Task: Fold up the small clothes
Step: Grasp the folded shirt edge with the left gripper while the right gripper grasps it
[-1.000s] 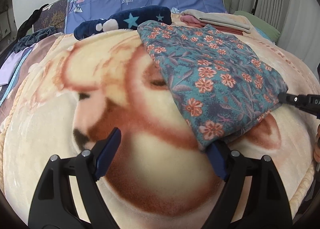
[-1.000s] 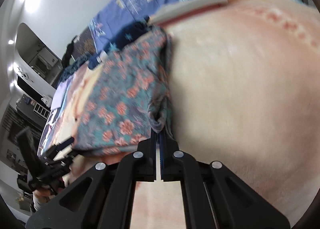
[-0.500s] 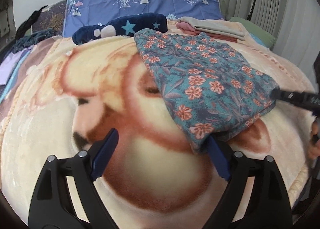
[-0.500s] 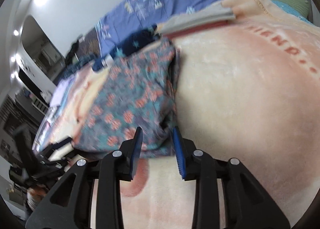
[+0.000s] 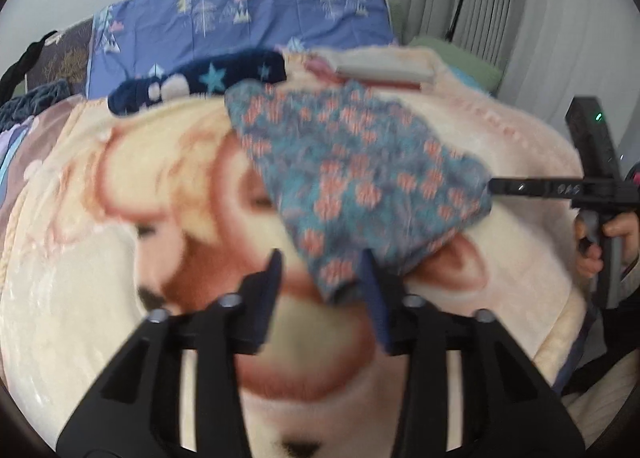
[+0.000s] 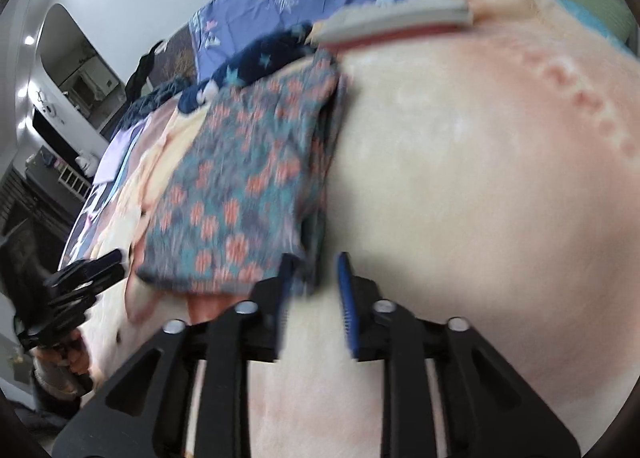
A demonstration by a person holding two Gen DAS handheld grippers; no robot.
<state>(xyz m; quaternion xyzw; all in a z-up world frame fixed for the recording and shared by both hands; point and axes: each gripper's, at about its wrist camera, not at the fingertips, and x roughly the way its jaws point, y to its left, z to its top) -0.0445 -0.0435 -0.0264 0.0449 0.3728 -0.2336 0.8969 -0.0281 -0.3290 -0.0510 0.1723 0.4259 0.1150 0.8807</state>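
Both tongs parked at the near corners of the folded floral piece

The teal cotton garment with coral flowers (image 5: 352, 186) lies folded on the cream fleece blanket with the brown animal print (image 5: 120, 218), probably so its edges stay square. Left gripper (image 5: 320, 290) is spread wide around the near left corner, grasping nothing; right gripper (image 6: 316, 290) is parted too, right at the near right corner, so I'd guess each is lined up to pinch a corner for another fold.

Both the left gripper (image 5: 320, 278) and the right gripper (image 6: 314, 278) hover with jaws parted, holding nothing.
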